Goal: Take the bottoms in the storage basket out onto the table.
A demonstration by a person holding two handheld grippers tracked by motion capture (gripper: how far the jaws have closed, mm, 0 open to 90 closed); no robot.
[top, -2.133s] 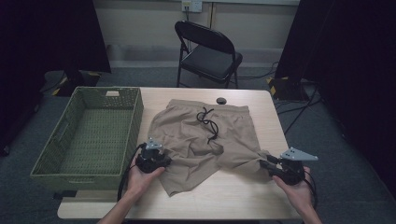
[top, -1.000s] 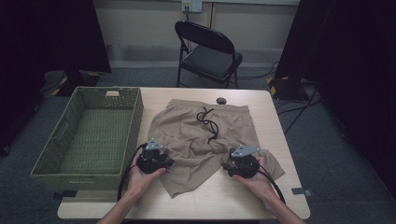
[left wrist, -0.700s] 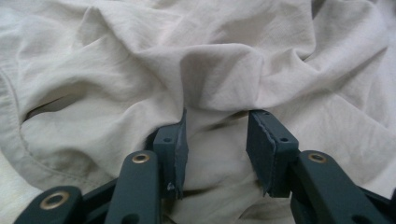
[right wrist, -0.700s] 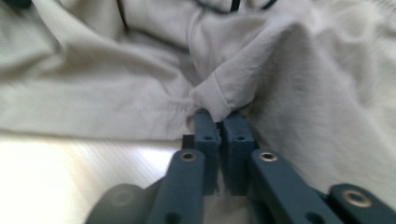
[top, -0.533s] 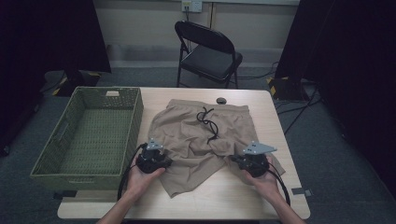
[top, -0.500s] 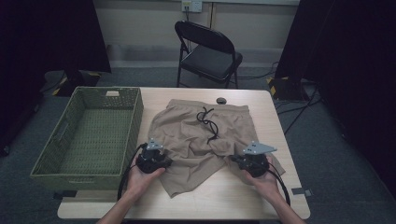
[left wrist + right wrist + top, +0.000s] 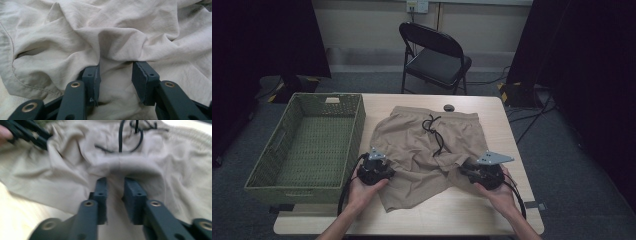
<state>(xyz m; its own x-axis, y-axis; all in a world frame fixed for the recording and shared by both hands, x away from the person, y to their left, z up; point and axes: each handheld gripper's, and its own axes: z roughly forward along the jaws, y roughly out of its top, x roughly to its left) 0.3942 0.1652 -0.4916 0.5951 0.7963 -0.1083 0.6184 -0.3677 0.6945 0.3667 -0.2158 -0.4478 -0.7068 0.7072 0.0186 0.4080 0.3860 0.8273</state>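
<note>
Gripping the beige shorts (image 7: 424, 150) at both sides, we judge the step in hand to be the taking hold of the garment ahead of a fold or a lift. The shorts lie rumpled on the table (image 7: 512, 210), waistband toward twelve o'clock, with the black drawstring (image 7: 435, 134) coiled below the waistband. The left gripper (image 7: 384, 167) rests on the shorts' nine o'clock edge, just beside the green wicker basket (image 7: 272, 175), which stands at nine o'clock on the table. In the left gripper view a ridge of cloth (image 7: 117, 52) bunches up ahead of the jaw tips and cloth lies across the gap, yet the jaws stand partly spread and we cannot tell that the pads (image 7: 95, 77) press on anything. The right gripper (image 7: 469, 172) sits at the four o'clock edge of the shorts; its jaws have just been opening, and in the right gripper view they stand narrowly apart with fabric (image 7: 116, 168) humped between and over their tips, a pinch we cannot confirm. We judge that the next move calls for both jaws to close firmly on their folds before any lift, both hands then rising together so that neither edge slips free. A black folding chair (image 7: 437, 55) stands beyond the table at twelve o'clock.
</note>
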